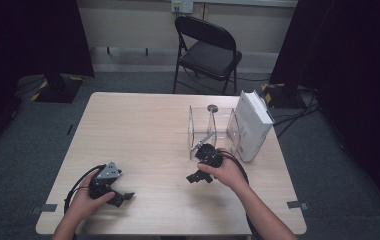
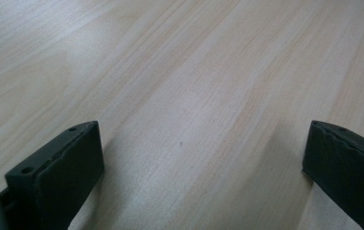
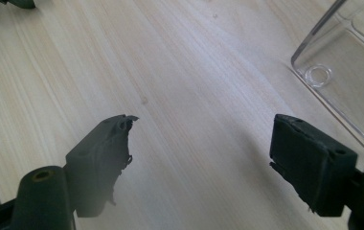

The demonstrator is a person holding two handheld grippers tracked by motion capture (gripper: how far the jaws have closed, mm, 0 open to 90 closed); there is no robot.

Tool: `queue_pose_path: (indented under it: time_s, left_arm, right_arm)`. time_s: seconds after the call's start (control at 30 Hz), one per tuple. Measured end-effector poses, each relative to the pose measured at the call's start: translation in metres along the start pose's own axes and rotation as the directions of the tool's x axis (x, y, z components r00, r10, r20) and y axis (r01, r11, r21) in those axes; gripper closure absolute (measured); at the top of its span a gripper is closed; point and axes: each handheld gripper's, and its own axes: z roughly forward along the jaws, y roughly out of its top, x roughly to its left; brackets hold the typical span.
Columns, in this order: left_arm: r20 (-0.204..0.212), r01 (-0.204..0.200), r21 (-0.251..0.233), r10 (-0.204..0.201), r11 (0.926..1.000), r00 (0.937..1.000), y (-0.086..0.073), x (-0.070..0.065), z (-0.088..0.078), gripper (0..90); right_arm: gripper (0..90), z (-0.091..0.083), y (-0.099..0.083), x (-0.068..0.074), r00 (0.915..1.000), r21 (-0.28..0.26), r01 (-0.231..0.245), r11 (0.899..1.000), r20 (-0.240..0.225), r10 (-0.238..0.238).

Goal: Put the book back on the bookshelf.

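Both grippers, left (image 2: 201, 158) and right (image 3: 199, 158), rest with fingers spread wide and empty over bare bench (image 1: 143, 130), seemingly idle; a clear rack (image 3: 343, 62) lies just beyond the right fingers.

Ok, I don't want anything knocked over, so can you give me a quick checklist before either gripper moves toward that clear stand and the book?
1. Left gripper open and empty: ok, jaws wide apart over bare wood.
2. Right gripper open and empty: ok, nothing between the jaws.
3. Right gripper's pad condition: not ok, one pad looks torn at its tip.
4. Clear plastic divider stand upright: ok.
5. White book stable: cannot tell; it stands leaning against the stand's right end.
6. Light wooden table free between the grippers: ok.
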Motion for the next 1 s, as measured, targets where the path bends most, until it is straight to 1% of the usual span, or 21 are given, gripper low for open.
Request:
queue_pose_path:
  time_s: [0.07, 0.1, 0.13, 0.23, 0.3, 0.43, 0.6, 0.7, 0.77, 0.83, 0.9, 1.0]
  left_arm:
    - [0.0, 0.0, 0.0, 0.0, 1.0, 1.0, 0.0, 0.0, 0.0, 0.0]
    - [0.0, 0.0, 0.0, 0.0, 1.0, 1.0, 0.0, 0.0, 0.0, 0.0]
    - [0.0, 0.0, 0.0, 0.0, 1.0, 1.0, 0.0, 0.0, 0.0, 0.0]
    - [0.0, 0.0, 0.0, 0.0, 1.0, 1.0, 0.0, 0.0, 0.0, 0.0]
    - [0.0, 0.0, 0.0, 0.0, 1.0, 1.0, 0.0, 0.0, 0.0, 0.0]
    - [0.0, 0.0, 0.0, 0.0, 1.0, 1.0, 0.0, 0.0, 0.0, 0.0]
    - [0.0, 0.0, 0.0, 0.0, 1.0, 1.0, 0.0, 0.0, 0.0, 0.0]
    - [0.0, 0.0, 0.0, 0.0, 1.0, 1.0, 0.0, 0.0, 0.0, 0.0]
    - [0.0, 0.0, 0.0, 0.0, 1.0, 1.0, 0.0, 0.0, 0.0, 0.0]
    - [0.0, 0.0, 0.0, 0.0, 1.0, 1.0, 0.0, 0.0, 0.0, 0.0]
    - [0.0, 0.0, 0.0, 0.0, 1.0, 1.0, 0.0, 0.0, 0.0, 0.0]
    - [0.0, 0.0, 0.0, 0.0, 1.0, 1.0, 0.0, 0.0, 0.0, 0.0]
  right_arm:
    - [20.6, 0.003, 0.0, 0.001, 1.0, 0.002, 0.002, 1.0, 0.002, -0.002]
    - [20.6, 0.005, 0.001, 0.002, 1.0, 0.003, -0.002, 1.0, -0.001, 0.002]
    - [20.6, 0.006, 0.001, 0.002, 1.0, 0.002, 0.007, 1.0, -0.003, -0.007]
    - [20.7, 0.011, 0.001, 0.004, 0.9999, -0.007, 0.007, 1.0, -0.01, -0.007]
    - [20.7, 0.014, 0.001, 0.005, 0.9998, -0.003, 0.01, 1.0, -0.015, -0.01]
    - [20.7, 0.019, 0.0, 0.006, 0.9998, -0.001, 0.019, 1.0, -0.009, -0.019]
    - [20.8, 0.024, -0.001, 0.007, 0.9998, -0.006, 0.015, 1.0, -0.012, -0.015]
    - [20.9, 0.03, -0.001, 0.01, 0.9995, 0.004, 0.03, 1.0, -0.006, -0.03]
    - [20.9, 0.033, -0.001, 0.011, 0.9991, -0.001, 0.042, 0.999, -0.004, -0.042]
    - [20.9, 0.035, -0.001, 0.012, 0.9992, -0.002, 0.038, 0.999, -0.009, -0.038]
    - [20.9, 0.038, -0.001, 0.013, 0.9984, 0.003, 0.056, 0.998, -0.001, -0.056]
    - [20.9, 0.04, -0.002, 0.015, 0.9975, -0.003, 0.069, 0.998, 0.014, -0.069]
